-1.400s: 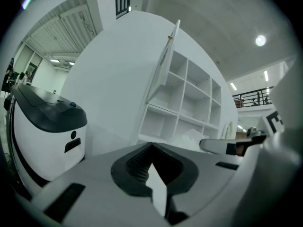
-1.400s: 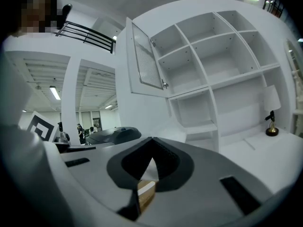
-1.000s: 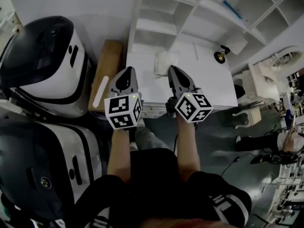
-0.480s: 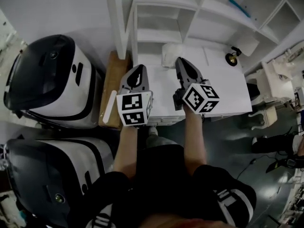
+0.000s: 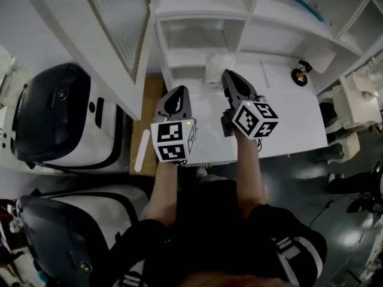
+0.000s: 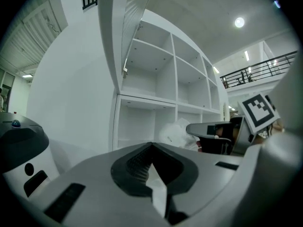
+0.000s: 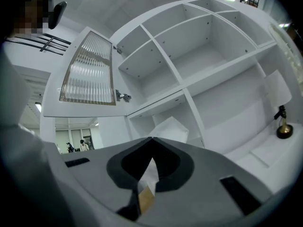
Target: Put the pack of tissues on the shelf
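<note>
At 12 o'clock in head view, white open-compartment shelf unit (image 5: 197,5) spans top edge. White tabletop (image 5: 281,109) below it has open room toward 3 o'clock. Ribbed-glass cabinet door (image 5: 116,23) swung open at 10 o'clock, near left gripper (image 5: 179,90). White-and-black rounded machines (image 5: 60,118) crowd 9 o'clock.

Right gripper view: lower part of white crinkled plastic pack of tissues (image 7: 169,126) hidden behind jaws. Pack sits before lowest shelf compartment, at 12 o'clock from right gripper (image 5: 227,75), touching its tips. Pinch on wrapper unclear.

Both pairs of jaws pressed together; nothing between left jaws.

Overhead and jaw-level, probably shared shelf (image 5: 200,6)
</note>
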